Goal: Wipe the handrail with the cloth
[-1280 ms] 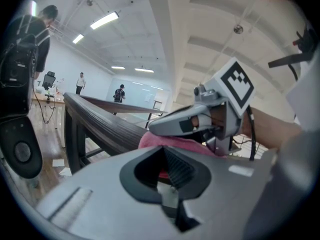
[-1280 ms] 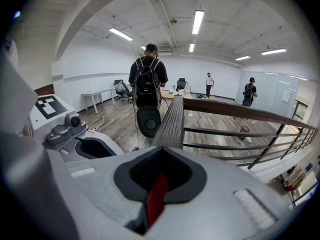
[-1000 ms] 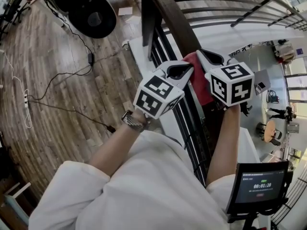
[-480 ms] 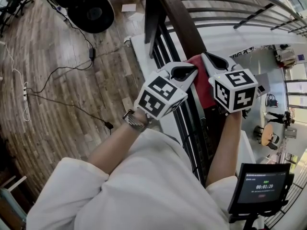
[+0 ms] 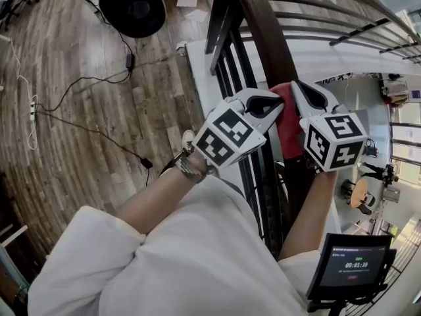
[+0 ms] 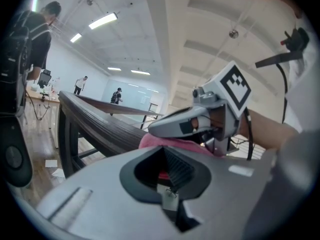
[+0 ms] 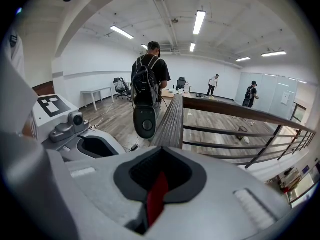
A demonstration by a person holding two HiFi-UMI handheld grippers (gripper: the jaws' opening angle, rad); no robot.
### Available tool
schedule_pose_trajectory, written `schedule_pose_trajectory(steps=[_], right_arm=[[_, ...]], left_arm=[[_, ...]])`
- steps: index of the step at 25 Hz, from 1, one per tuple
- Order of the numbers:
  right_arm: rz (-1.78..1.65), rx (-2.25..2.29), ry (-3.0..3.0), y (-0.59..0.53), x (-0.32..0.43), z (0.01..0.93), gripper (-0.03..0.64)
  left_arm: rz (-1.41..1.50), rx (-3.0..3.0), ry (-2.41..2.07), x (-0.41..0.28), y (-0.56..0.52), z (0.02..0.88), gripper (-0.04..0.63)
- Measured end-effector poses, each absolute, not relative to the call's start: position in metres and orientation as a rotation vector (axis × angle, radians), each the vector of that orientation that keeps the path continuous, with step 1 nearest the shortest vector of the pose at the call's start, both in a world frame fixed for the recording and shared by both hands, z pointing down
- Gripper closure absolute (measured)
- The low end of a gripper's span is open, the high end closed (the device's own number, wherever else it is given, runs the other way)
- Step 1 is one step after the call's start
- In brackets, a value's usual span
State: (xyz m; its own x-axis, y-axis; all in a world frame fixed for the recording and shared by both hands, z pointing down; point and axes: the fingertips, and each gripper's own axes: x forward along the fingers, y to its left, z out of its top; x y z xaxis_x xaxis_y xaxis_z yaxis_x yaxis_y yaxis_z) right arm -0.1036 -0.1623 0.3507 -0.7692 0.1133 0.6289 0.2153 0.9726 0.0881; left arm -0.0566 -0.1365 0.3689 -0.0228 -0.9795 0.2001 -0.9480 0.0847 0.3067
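Note:
A dark wooden handrail (image 5: 263, 31) runs from the top centre down past my arms. A red cloth (image 5: 288, 120) is draped over it between the two grippers. My left gripper (image 5: 277, 101) is shut on the cloth's left edge, and a red strip shows between its jaws (image 6: 162, 175). My right gripper (image 5: 298, 88) is shut on the right edge, with a red fold pinched in its jaws (image 7: 156, 198). In the left gripper view the cloth (image 6: 165, 143) lies bunched on the rail (image 6: 95, 126) under the right gripper (image 6: 185, 126). The rail (image 7: 172, 119) stretches ahead in the right gripper view.
Dark balusters (image 5: 253, 176) stand under the rail, with a drop to a lower floor at the right. On the wood floor at the left lie cables (image 5: 85, 130) and a black round base (image 5: 131, 5). A timer screen (image 5: 348, 268) sits bottom right. A person with a backpack (image 7: 147, 79) stands by the rail.
The head view has drifted, so everything sits a little further right and lower. Both grippers stay shut on the cloth at about the same spot on the rail.

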Motion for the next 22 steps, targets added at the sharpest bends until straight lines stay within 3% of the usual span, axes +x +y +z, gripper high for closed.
schedule_pose_trajectory(steps=[22], right_arm=[[-0.228, -0.182, -2.448, -0.171, -0.111, 0.337, 0.612]], left_arm=[[-0.165, 1.940, -2.003, -0.065, -0.144, 0.351, 0.588]])
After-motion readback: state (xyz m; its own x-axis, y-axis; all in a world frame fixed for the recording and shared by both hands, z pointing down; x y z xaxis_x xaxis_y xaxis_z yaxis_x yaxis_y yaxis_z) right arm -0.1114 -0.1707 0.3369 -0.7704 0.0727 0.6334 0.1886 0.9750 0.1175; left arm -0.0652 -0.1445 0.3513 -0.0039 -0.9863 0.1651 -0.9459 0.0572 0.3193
